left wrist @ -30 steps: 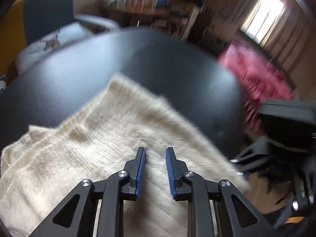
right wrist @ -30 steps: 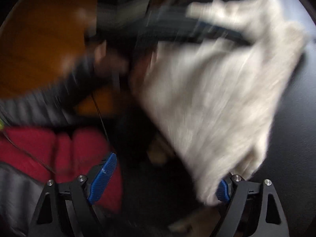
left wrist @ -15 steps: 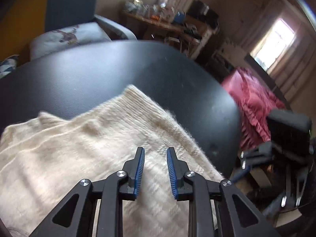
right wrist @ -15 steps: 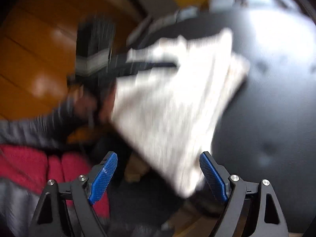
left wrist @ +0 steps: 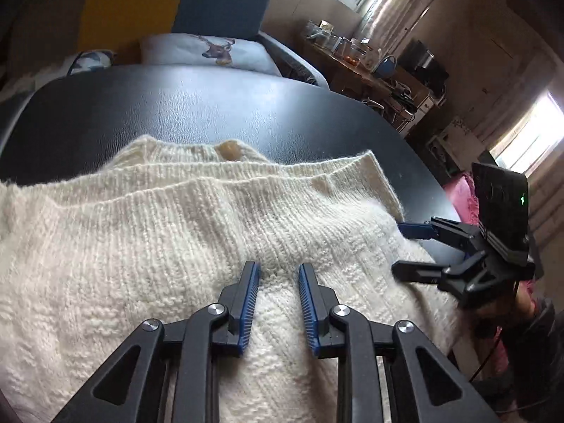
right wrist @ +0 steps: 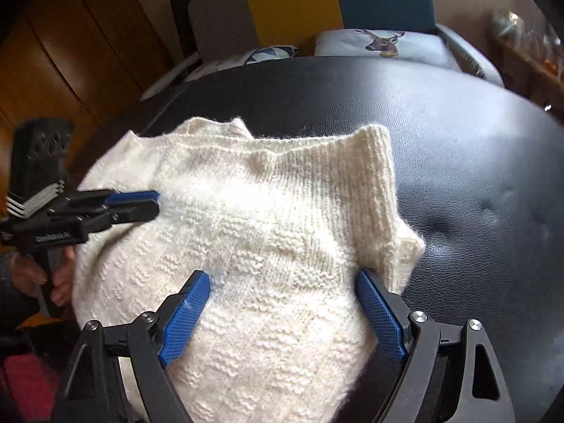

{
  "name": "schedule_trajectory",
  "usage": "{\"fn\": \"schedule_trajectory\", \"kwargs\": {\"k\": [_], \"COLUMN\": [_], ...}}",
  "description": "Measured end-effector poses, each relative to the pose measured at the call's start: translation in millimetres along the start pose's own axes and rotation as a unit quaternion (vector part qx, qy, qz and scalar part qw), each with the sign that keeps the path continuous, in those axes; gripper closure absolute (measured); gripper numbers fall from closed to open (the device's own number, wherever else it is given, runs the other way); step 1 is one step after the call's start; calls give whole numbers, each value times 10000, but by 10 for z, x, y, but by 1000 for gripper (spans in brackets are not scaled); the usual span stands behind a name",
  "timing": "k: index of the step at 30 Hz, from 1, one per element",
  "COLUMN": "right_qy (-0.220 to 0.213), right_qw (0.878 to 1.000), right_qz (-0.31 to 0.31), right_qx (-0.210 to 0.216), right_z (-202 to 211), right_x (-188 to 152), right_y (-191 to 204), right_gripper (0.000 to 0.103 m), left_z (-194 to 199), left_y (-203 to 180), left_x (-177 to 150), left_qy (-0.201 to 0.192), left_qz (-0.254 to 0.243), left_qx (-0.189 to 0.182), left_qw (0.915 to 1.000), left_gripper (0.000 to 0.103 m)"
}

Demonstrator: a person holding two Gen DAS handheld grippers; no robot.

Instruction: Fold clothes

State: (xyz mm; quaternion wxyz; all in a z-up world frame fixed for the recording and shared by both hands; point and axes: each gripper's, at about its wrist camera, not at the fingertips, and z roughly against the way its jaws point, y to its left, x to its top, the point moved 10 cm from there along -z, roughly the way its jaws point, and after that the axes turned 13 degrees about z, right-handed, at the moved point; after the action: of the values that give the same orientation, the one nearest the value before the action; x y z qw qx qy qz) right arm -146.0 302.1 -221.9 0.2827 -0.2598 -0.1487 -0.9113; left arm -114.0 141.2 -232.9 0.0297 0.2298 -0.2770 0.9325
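While the cream knit sweater lies folded on the black table, its ribbed hem faces 12 o'clock in both wrist views and its long axis runs from 9 to 3. Over its near part, the left gripper hovers with a narrow gap between its 2 blue pads, pinching nothing. Spread wide, the right gripper straddles the knit's 3 o'clock corner. Beyond the table at 12 o'clock sits a deer-print cushion.
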Motion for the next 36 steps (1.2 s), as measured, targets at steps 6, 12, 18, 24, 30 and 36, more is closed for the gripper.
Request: {"fn": "schedule_trajectory", "kwargs": {"k": [6, 12, 18, 24, 30, 36], "right_qy": [-162, -717, -391, -510, -546, -727], "right_qw": [9981, 9965, 9968, 9960, 9954, 9945], "right_qz": [150, 339, 304, 231, 136, 271], "right_qx": [-580, 267, 625, 694, 772, 706], "right_z": [167, 139, -394, -497, -520, -523], "right_x": [324, 791, 818, 692, 707, 695], "right_y": [184, 1028, 1503, 1477, 1440, 1425], "right_gripper": [17, 3, 3, 0, 0, 0], "left_z": [535, 1663, 2036, 1669, 1502, 1463], "left_y": [218, 1340, 2244, 2193, 2080, 2145], "left_x": [-14, -213, -644, -908, -983, -1229], "left_qy": [-410, -1249, -1107, -432, -117, 138], "left_qz": [413, 1197, 2127, 2220, 2056, 1913], "left_qx": [-556, -299, -604, -1551, -1850, -1388], "left_qw": [9968, 9845, 9689, 9617, 9609, 9716], "left_gripper": [78, 74, 71, 68, 68, 98]}}
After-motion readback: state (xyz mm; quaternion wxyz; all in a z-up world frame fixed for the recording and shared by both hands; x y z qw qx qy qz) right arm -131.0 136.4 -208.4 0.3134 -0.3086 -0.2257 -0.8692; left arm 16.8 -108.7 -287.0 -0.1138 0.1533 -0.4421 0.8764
